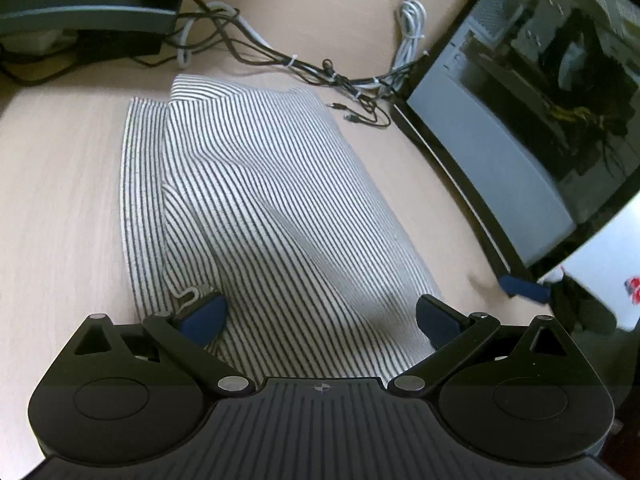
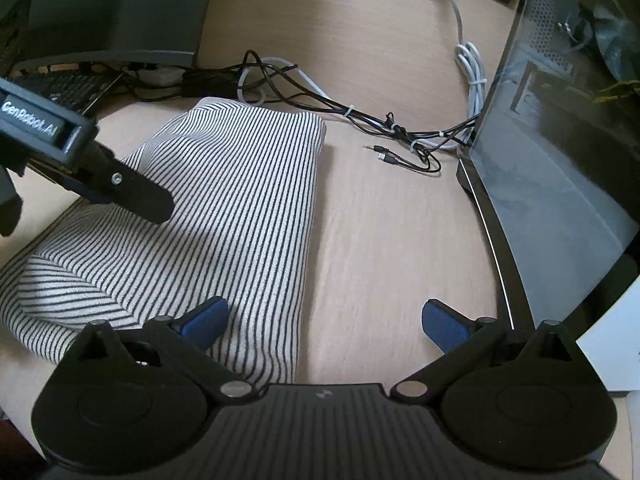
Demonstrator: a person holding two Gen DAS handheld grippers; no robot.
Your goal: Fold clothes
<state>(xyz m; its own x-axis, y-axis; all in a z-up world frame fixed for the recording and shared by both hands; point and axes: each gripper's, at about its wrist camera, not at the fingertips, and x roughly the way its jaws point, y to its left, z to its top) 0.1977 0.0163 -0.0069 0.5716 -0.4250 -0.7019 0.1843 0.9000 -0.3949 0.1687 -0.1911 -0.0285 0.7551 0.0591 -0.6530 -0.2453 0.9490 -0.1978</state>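
Striped garment [image 1: 260,200]: lies part-folded lengthwise on the wooden desk [image 2: 380,248], between a monitor stand and a computer case [image 2: 560,168], laid flat so its near edge can be taken.
Left gripper [image 1: 322,316]: jaws spread wide, empty, over the near hem.
Right gripper [image 2: 324,320]: jaws released, straddling the cloth's right edge.
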